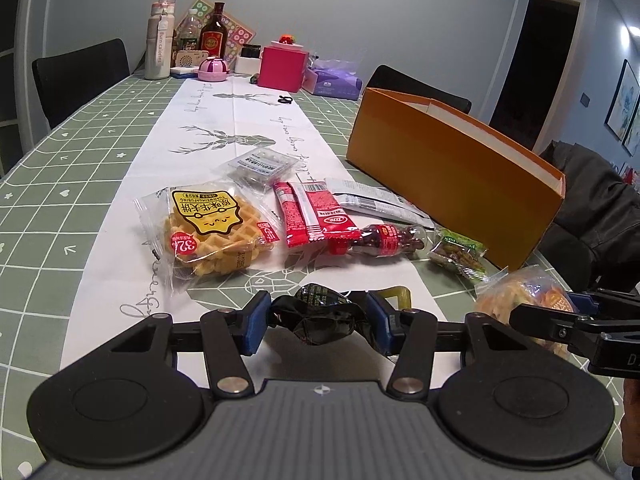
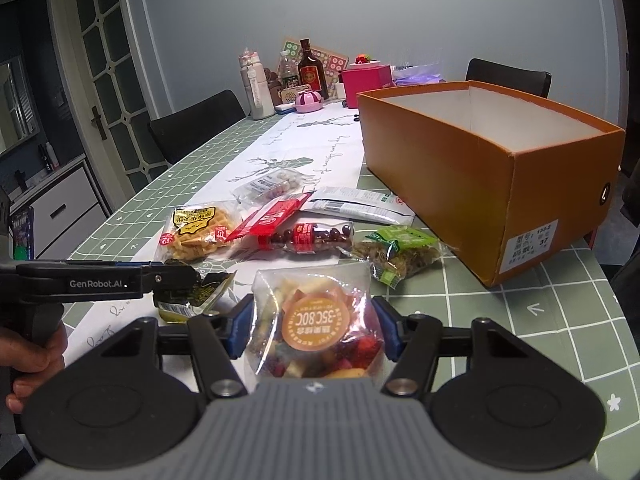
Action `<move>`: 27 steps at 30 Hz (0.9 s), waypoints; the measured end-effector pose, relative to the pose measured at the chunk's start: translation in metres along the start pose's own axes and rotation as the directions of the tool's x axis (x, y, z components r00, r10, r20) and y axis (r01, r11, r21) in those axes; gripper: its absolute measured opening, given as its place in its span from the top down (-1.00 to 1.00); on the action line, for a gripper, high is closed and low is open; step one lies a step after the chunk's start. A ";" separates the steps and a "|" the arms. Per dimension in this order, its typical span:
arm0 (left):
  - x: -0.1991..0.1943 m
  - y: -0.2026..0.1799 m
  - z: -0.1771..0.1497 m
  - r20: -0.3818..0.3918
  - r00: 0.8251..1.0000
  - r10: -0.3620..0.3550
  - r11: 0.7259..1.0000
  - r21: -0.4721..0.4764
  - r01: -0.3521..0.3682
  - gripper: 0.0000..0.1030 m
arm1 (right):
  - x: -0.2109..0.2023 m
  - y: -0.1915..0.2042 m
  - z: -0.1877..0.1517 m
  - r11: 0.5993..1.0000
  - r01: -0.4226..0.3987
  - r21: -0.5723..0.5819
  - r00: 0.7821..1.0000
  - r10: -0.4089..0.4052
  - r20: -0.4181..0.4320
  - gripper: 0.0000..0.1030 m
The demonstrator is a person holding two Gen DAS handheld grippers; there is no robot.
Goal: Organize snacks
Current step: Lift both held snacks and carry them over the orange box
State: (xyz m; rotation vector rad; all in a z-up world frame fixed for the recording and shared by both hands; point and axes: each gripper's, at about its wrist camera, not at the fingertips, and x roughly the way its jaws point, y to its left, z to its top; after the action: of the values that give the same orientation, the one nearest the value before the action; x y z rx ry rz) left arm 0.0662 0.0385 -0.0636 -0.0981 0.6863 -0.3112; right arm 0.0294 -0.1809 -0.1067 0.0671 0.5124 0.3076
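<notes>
My left gripper (image 1: pixel 318 320) is shut on a black crinkled snack packet (image 1: pixel 320 318), low over the table; it also shows in the right wrist view (image 2: pixel 192 284). My right gripper (image 2: pixel 314 328) is shut on a clear bag of mixed fruit snack (image 2: pixel 320 328) with an orange round label; this bag also shows at the right in the left wrist view (image 1: pixel 520 300). An open orange box (image 2: pixel 480 184) stands to the right; I cannot see its floor. On the white runner lie a waffle pack (image 1: pixel 208 232), red sachets (image 1: pixel 308 212), a small bottle of dark candies (image 1: pixel 380 240) and a green snack packet (image 2: pixel 400 252).
A white flat pouch (image 1: pixel 380 200) and a clear pack of small round sweets (image 1: pixel 260 168) lie behind the snacks. Bottles (image 1: pixel 214 32), a pink box (image 1: pixel 282 68) and tissues crowd the table's far end. Black chairs (image 1: pixel 80 76) stand around the green checked table.
</notes>
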 end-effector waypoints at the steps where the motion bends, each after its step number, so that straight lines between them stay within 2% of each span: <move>1: -0.001 -0.001 0.001 0.000 1.000 0.004 1.000 0.006 -0.004 -0.15 | 0.000 0.000 0.002 1.000 0.000 -0.004 1.000 0.000 0.000 -0.16; 15: -0.002 -0.014 0.039 0.018 0.999 -0.032 0.999 0.018 0.032 -0.15 | -0.020 -0.016 0.039 0.999 0.032 -0.008 0.999 -0.032 0.035 -0.15; 20: -0.002 -0.032 0.060 0.039 0.998 -0.049 0.996 0.072 0.046 -0.15 | -0.031 -0.025 0.055 0.999 0.037 0.005 0.997 -0.037 0.073 -0.15; 27: 0.007 -0.061 0.093 0.063 0.992 -0.108 0.985 0.140 0.099 -0.15 | -0.047 -0.043 0.083 0.998 0.052 0.018 0.991 -0.054 0.122 -0.15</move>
State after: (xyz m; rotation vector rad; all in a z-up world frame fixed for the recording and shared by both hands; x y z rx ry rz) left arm 0.1151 -0.0231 0.0158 -0.0145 0.5896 -0.4516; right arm 0.0435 -0.2351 -0.0185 0.0861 0.3941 0.2458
